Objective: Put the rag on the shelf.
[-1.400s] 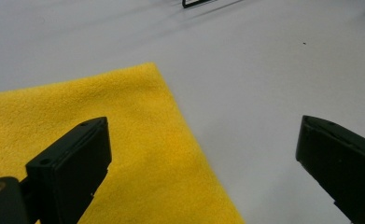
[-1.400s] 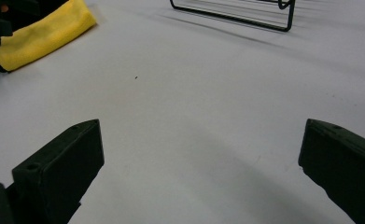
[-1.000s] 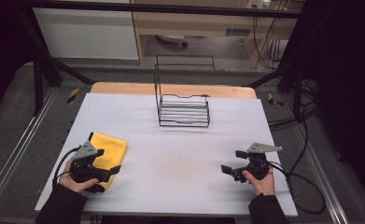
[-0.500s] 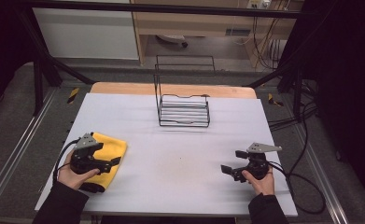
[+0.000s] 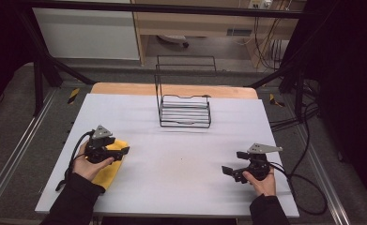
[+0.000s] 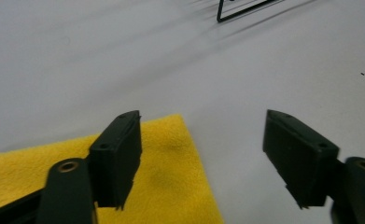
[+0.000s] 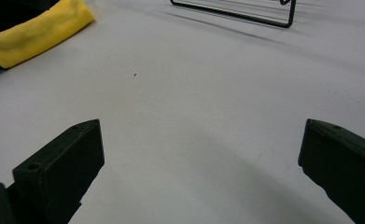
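Note:
A yellow cloth (image 5: 107,172) lies flat near the left front of the white table (image 5: 181,164). My left gripper (image 5: 124,151) hovers over the cloth's far right corner, open, pointing right. In the left gripper view one jaw stands over the cloth (image 6: 171,177) and the other over bare table, with nothing between them at the left gripper (image 6: 202,116). My right gripper (image 5: 228,171) rests at the right front, open wide, pointing left toward the middle. In the right gripper view the right gripper (image 7: 202,123) frames bare table, and the cloth (image 7: 40,28) lies far off at the upper left.
A black wire rack (image 5: 183,101) stands at the back middle of the table; its base (image 7: 236,11) also shows in the right gripper view. A wooden strip (image 5: 125,88) runs along the table's far edge. Cables (image 5: 303,178) trail off the right side.
My left gripper has moved forward and a little right, from the cloth's near part to its far right corner. The right gripper has stayed put.

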### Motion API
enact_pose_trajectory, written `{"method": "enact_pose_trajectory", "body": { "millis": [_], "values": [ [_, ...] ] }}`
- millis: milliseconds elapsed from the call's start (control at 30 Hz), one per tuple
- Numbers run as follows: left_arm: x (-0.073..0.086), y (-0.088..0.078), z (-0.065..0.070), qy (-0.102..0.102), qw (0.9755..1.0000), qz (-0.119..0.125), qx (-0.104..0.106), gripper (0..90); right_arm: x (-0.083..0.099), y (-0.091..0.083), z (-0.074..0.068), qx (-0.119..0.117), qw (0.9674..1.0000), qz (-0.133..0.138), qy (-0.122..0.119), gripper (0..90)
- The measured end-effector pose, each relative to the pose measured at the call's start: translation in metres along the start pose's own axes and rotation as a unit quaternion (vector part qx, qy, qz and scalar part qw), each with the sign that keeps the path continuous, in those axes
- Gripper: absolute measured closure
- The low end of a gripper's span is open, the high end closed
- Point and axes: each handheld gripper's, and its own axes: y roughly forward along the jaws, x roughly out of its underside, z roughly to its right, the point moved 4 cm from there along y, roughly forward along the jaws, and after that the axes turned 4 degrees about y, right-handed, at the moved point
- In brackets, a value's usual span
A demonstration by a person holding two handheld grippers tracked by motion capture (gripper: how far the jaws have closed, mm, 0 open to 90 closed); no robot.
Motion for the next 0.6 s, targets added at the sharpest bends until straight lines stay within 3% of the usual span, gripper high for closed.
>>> {"method": "enact_pose_trajectory", "body": {
  "millis": [167,300,333,600],
  "values": [
    [0.008,0.017,0.001,0.000,0.9997,-0.020,-0.013,40.4,0.000,0.001,0.000,0.000,1.0000,-0.001,0.001,0.8],
    [0.012,0.023,0.001,0.006,0.9994,-0.029,-0.019,52.3,0.000,0.000,0.000,0.000,1.0000,0.000,0.000,0.9],
    [0.014,0.026,-0.001,0.006,0.9990,-0.034,-0.029,56.1,0.000,0.000,0.000,0.000,1.0000,0.000,0.000,0.9],
    [0.017,0.033,-0.004,0.016,0.9979,-0.048,-0.040,65.6,0.000,0.001,-0.001,-0.001,1.0000,-0.001,0.002,0.9]
  ]
}}
